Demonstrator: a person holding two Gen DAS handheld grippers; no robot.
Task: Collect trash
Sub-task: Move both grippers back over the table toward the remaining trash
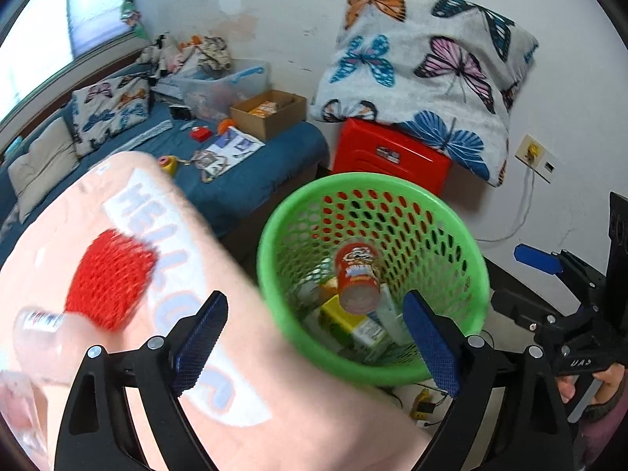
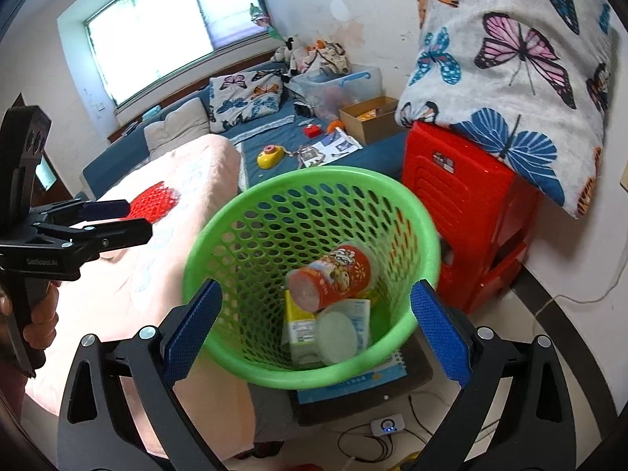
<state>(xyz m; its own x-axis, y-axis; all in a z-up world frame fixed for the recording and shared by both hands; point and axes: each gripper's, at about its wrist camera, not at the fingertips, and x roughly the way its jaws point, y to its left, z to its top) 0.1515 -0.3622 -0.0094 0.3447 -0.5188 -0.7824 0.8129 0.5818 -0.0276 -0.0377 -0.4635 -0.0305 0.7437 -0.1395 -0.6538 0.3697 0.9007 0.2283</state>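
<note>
A green mesh basket (image 1: 274, 216) (image 2: 219, 227) stands beside the bed. Inside it a red chip can (image 1: 357, 274) (image 2: 333, 274) lies tilted and slightly blurred on a yellow-green carton (image 1: 345, 322) (image 2: 298, 322) and a clear round lid (image 2: 337, 337). My left gripper (image 1: 314, 302) (image 2: 133, 219) hangs over the basket's near-left side, jaws wide open with nothing between the pads. My right gripper (image 2: 316, 286) (image 1: 506, 278) is also open and empty, pointing down at the basket from its right. A clear plastic bottle (image 1: 39, 325) lies on the pink blanket (image 1: 98, 235) at lower left.
The pink blanket with a red heart (image 2: 165, 200) covers the bed edge left of the basket. Stacked red plastic stools (image 2: 463, 204) carrying a butterfly pillow (image 2: 510, 59) stand behind it on the right. A notebook (image 2: 388, 373) lies under the basket, with cables (image 2: 365, 443) on the floor.
</note>
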